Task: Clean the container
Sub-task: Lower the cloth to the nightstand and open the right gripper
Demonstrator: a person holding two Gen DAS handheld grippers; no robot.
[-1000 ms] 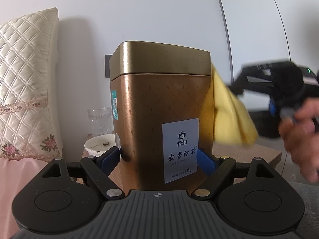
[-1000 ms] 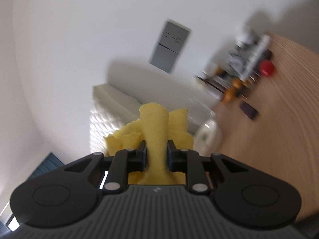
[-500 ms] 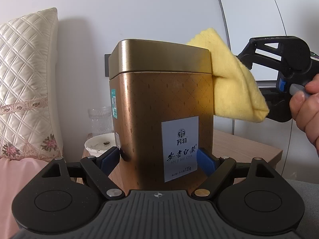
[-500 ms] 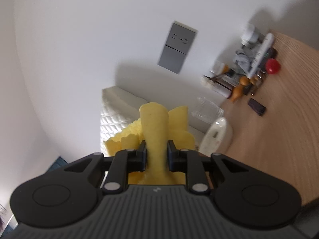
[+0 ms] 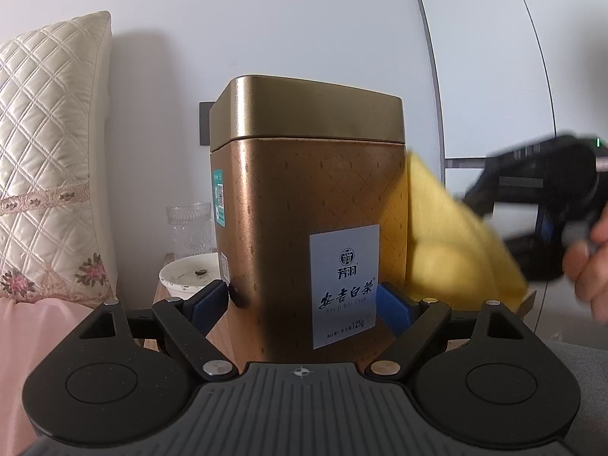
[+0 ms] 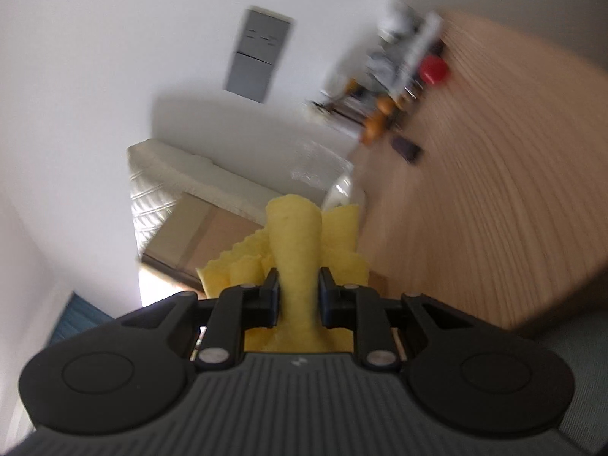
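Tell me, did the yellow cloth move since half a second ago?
Yes. The yellow cloth slid down from the lid's corner to the lower side of the tea tin, which stayed put.

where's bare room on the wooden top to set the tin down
Widest bare patch: the wooden top in the right wrist view, from the yellow cloth out to the small dark item. Its far end by the wall is crowded with blurred clutter and a red thing. Left of the tea tin, the glass and white dish fill the corner.
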